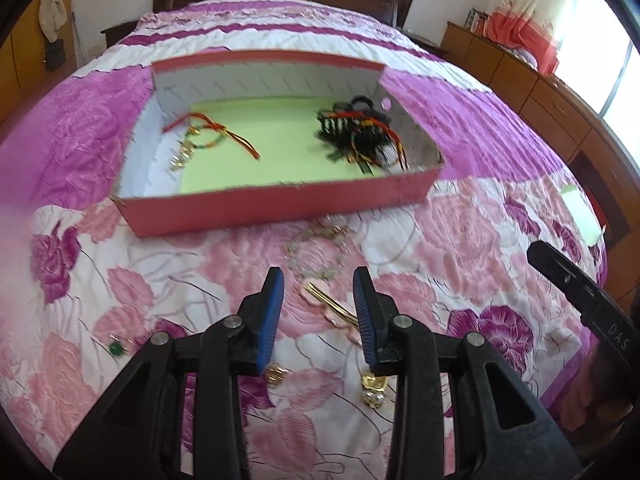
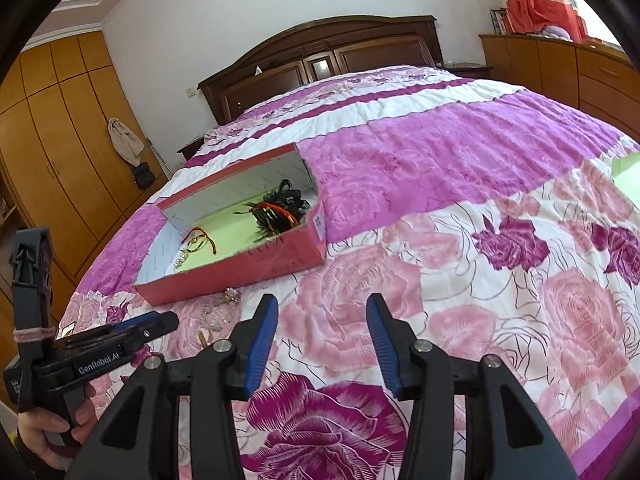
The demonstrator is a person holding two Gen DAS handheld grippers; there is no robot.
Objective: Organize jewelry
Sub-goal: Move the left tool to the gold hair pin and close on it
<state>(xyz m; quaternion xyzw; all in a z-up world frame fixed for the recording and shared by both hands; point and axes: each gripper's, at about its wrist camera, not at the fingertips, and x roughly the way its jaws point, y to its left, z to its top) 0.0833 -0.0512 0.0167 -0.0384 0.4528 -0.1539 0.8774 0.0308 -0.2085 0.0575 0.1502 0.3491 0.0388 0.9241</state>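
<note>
A red box with a green floor lies on the bed; it also shows in the right wrist view. Inside are a red-and-gold cord bracelet at the left and a black tangle of hair ties and clips at the right. On the quilt in front lie a pale bead bracelet, a gold hair clip, a green-stone earring and small gold pieces. My left gripper is open, its fingers either side of the gold clip. My right gripper is open and empty over the quilt.
The floral pink and purple quilt covers the whole bed. A green-lined lid or tray lies at the bed's right edge. The dark headboard is at the back, wooden wardrobes at the left, drawers at the right.
</note>
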